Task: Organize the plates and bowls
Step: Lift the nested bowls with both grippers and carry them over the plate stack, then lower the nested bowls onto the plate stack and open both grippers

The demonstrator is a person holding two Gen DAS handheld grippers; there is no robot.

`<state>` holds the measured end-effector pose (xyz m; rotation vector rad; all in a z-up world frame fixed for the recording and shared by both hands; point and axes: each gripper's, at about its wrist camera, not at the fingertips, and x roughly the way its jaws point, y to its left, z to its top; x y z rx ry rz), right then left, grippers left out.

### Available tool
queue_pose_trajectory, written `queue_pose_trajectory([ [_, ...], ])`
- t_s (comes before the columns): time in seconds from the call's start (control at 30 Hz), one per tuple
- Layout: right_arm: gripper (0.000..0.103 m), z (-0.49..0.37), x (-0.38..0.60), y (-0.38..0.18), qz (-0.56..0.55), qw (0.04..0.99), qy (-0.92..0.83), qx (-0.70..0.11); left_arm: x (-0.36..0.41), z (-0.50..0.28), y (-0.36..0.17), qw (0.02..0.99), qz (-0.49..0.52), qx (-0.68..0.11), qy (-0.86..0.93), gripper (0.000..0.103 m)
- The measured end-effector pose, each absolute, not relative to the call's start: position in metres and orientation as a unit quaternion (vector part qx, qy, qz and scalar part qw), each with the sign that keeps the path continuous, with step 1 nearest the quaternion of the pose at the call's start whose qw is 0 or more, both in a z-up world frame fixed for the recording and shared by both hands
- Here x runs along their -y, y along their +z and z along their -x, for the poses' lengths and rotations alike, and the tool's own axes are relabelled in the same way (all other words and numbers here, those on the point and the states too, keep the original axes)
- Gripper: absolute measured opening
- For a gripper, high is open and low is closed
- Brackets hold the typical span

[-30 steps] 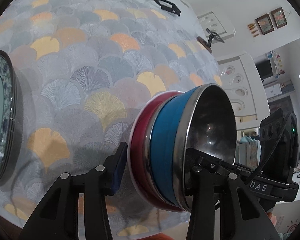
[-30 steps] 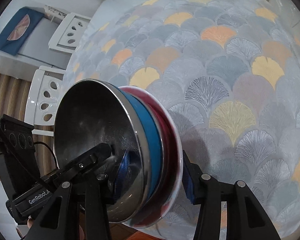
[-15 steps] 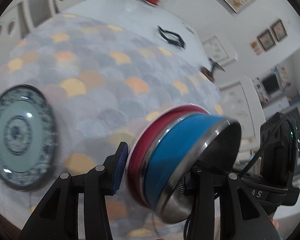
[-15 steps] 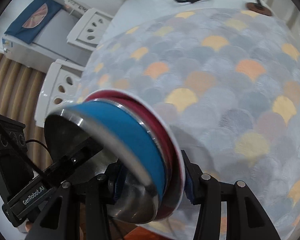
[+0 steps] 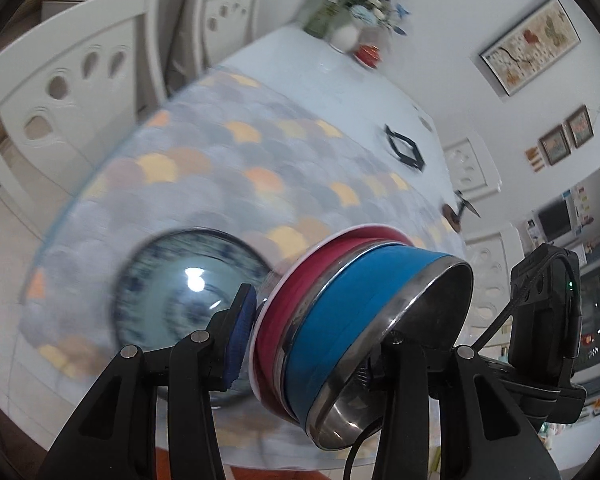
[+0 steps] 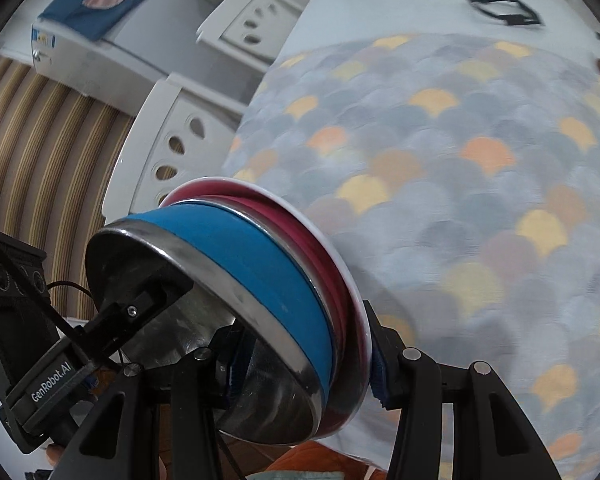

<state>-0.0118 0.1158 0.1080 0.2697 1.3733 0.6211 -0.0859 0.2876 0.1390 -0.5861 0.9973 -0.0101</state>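
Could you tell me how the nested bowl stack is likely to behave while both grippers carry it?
The bowl stack looks rigid. Its steel rim seems smooth, so it may slip in the left gripper or right gripper. Nested loosely, the blue bowl could shift inside the red bowl.

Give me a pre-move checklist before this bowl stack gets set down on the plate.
1. Left claw clamped on bowl stack: ok, pads on both sides.
2. Right claw clamped on the same stack: ok.
3. Blue bowl nested in red bowl: ok.
4. Stack clear of tablecloth: ok, held tilted in the air.
5. Blue-patterned plate free to receive: ok, nothing on it.
6. Stack centred over plate: cannot tell, view blurred.
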Motion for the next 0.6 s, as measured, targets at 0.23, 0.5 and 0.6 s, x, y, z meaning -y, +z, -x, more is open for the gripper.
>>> queue_pose_trajectory([
  [0.23, 0.047, 0.018, -0.176, 0.079, -0.114, 0.700, 0.268, -0.652, -0.351, 0.090, 0.113, 0.821, 0.294, -0.490, 0.002, 0.039],
  [0.5, 0.047, 0.014, -0.192, 0.055, -0.114, 0.692, 0.216, -0.680, -0.371, 0.077, 0.077, 0.798, 0.294, -0.524, -0.035, 0.039],
  [0.6, 0.047, 0.009, -0.192, 0.053, -0.116, 0.695, 0.203, -0.680, -0.372, 0.071, 0.074, 0.795, 0.293, -0.529, -0.048, 0.039],
])
